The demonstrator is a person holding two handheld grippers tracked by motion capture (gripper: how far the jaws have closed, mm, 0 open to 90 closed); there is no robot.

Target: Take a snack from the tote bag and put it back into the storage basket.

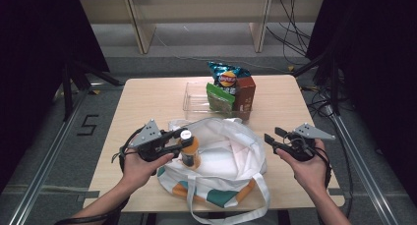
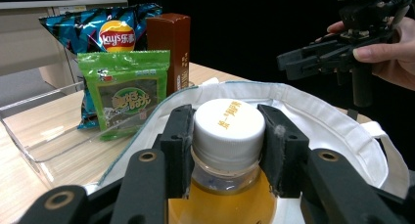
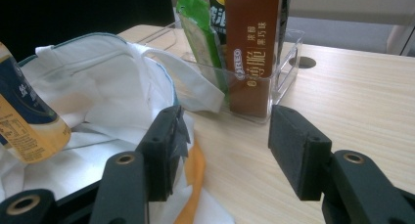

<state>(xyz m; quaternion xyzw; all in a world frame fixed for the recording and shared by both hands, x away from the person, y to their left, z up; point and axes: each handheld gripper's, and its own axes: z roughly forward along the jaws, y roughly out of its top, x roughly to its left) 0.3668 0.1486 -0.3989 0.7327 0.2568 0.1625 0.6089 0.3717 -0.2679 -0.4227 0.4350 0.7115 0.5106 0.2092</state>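
Now left tongs level, clamped on bottle cap; right tongs apart, empty.

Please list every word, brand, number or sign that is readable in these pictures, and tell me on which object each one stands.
"Lay's", followed by Chinese characters too small to read: chip bag.
"OREO", beside Chinese characters I cannot read: brown box.
"5": marking on the floor.
Green packet: Chinese lettering, too blurred.
Bottle cap: yellow Chinese print, unreadable.
Bottle label: too small.

A clear tray on the table holds chips, a green packet, a brown box.
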